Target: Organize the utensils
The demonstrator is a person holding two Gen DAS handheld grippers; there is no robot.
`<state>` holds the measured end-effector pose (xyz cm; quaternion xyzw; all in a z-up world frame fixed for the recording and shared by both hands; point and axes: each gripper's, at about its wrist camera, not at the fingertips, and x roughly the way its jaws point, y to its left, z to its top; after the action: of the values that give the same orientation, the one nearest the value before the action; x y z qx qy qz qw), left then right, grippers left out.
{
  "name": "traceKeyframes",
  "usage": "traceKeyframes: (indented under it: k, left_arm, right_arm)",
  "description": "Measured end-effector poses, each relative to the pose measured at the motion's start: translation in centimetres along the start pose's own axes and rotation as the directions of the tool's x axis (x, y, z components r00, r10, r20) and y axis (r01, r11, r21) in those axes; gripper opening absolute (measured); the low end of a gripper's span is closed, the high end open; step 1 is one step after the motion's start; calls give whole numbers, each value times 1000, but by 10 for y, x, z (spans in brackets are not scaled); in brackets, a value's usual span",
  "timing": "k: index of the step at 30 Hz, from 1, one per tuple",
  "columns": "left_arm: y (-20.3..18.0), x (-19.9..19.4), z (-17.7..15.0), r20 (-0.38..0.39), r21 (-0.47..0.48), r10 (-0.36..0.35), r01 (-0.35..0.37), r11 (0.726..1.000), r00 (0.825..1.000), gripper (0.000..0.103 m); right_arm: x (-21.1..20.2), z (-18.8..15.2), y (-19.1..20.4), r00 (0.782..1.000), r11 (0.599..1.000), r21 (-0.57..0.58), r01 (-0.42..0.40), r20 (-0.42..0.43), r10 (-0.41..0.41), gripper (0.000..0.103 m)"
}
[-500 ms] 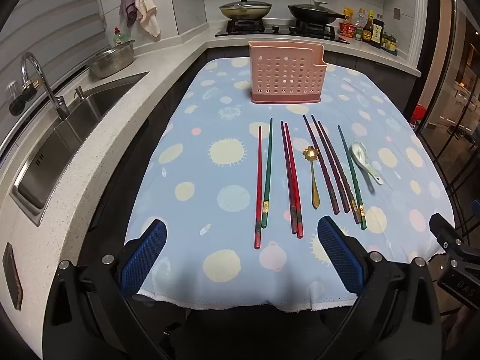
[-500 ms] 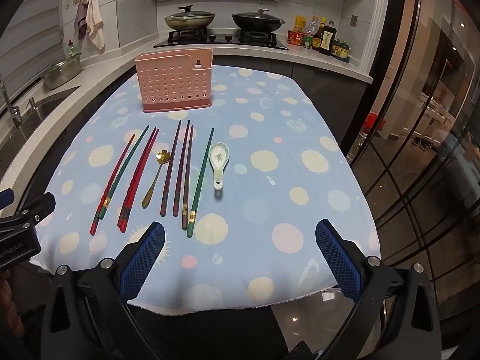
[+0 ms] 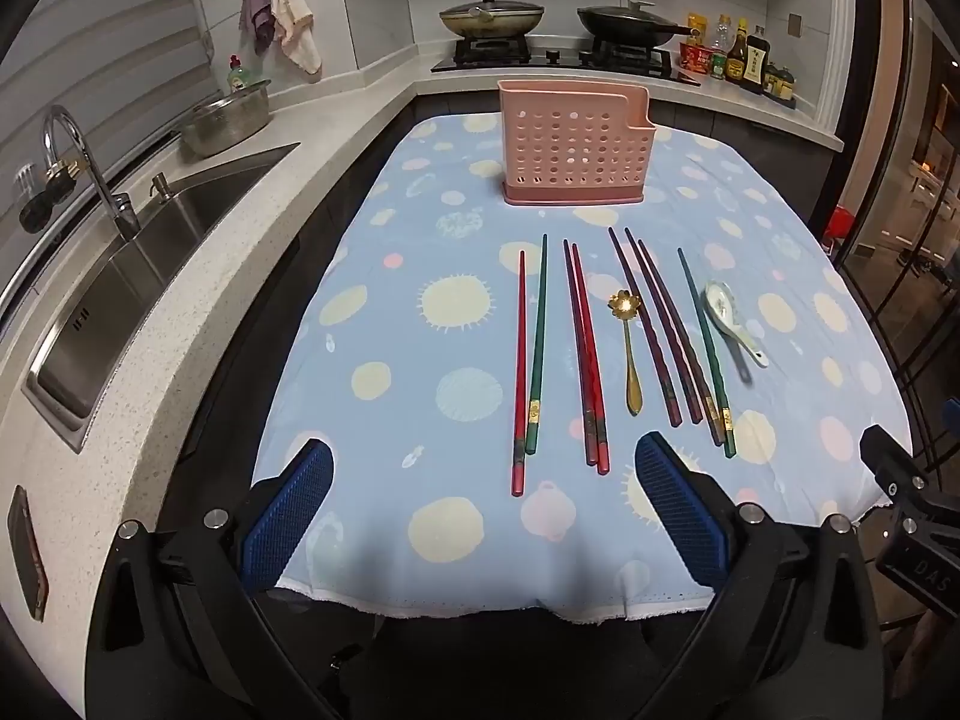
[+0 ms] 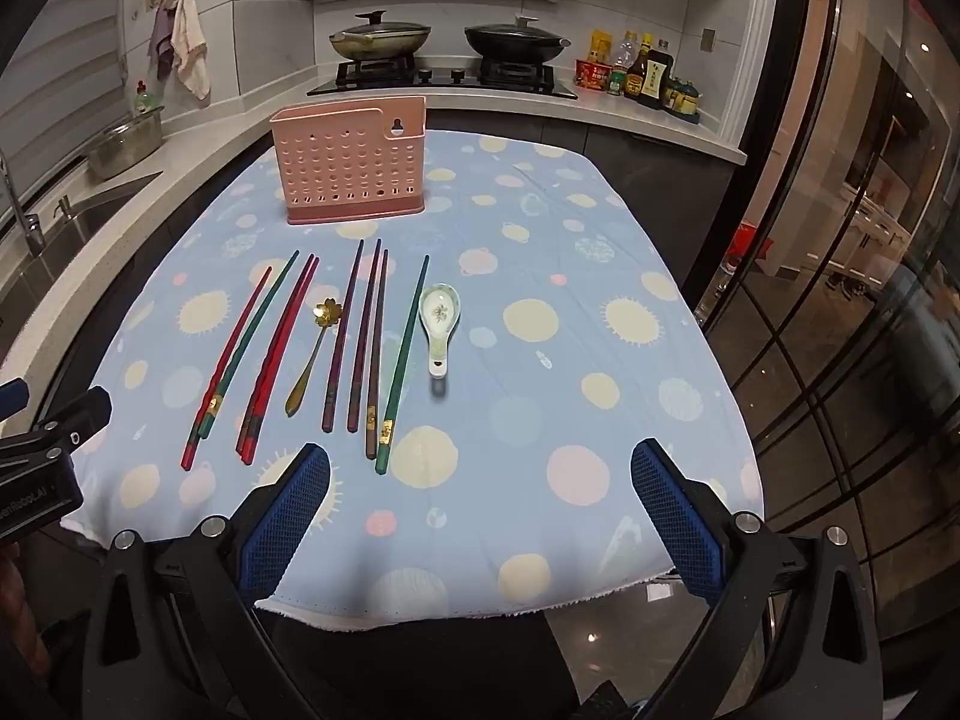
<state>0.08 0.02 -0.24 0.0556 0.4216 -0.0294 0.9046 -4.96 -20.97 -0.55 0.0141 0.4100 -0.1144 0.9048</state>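
We find the utensils laid in a row on the near half of the spotted tablecloth (image 3: 372, 276), handles toward us, with the pink perforated holder (image 3: 575, 144) standing upright behind them, well apart from the row. We count eight chopsticks (image 3: 585, 354): a red and green one on the left, two red ones, three dark purple ones, and a green one on the right. We count one gold spoon (image 3: 629, 354) in the middle of the row and one ceramic spoon (image 4: 440, 318) at its right end. The left gripper (image 3: 480, 510) and the right gripper (image 4: 480, 510) both hover over the near table edge, jaws spread fully and empty. Nothing is yet in the holder, so we judge the step to be the first pickup. We recommend closing across a chopstick's thick decorated end, lifting it clear, then tilting it upright before lowering it into the holder
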Motion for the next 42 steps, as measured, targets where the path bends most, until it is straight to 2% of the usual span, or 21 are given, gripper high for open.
traceKeyframes:
  k: [30,42]
  left_arm:
    - [0,-1,-3,2,3,4,-4,1000,1000,96]
    - [0,-3,-3,2,6,4,-4,1000,1000,96]
  right_arm:
    - [-3,1,-4,1000,1000,4,-4,1,4,96]
    - [3,-5,6,1000,1000,1,-12,2,12,96]
